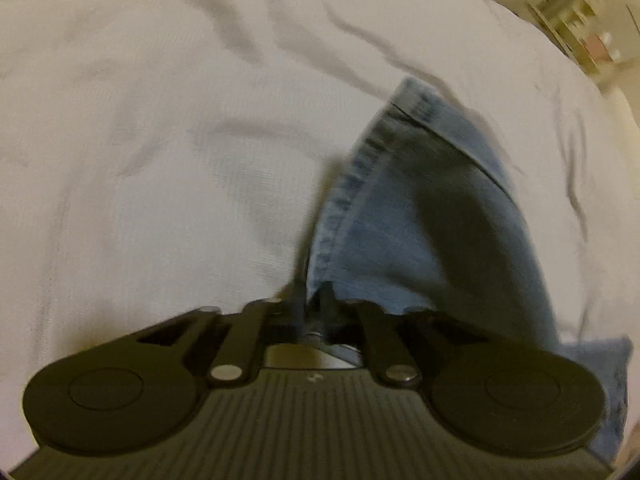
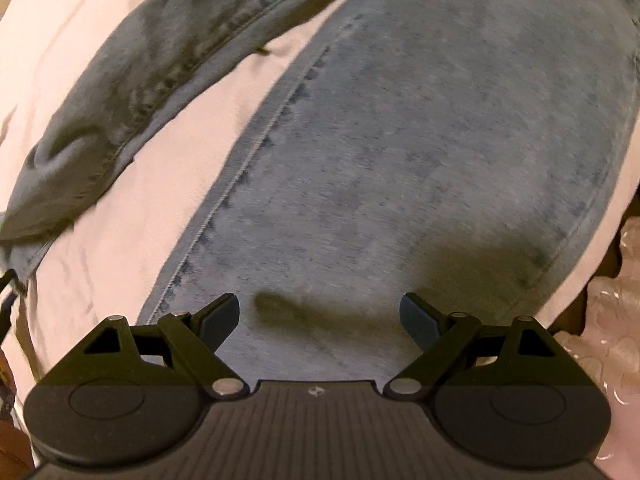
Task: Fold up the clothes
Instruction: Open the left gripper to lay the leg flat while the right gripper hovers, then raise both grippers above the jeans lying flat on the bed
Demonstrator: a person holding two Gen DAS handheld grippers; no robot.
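Observation:
A pair of light blue jeans lies on a white sheet. In the left wrist view one jeans leg runs from my left gripper up to its hem at the upper right. That gripper's jaws are closed together on the denim edge. In the right wrist view a broad jeans leg spreads flat under my right gripper. This gripper hovers open just above the cloth, with nothing pinched. The other leg lies rumpled and diagonal at the upper left.
The wrinkled white sheet shows between the two legs. A shelf with small items stands beyond the bed at the far right. Crinkled clear plastic lies past the bed's right edge.

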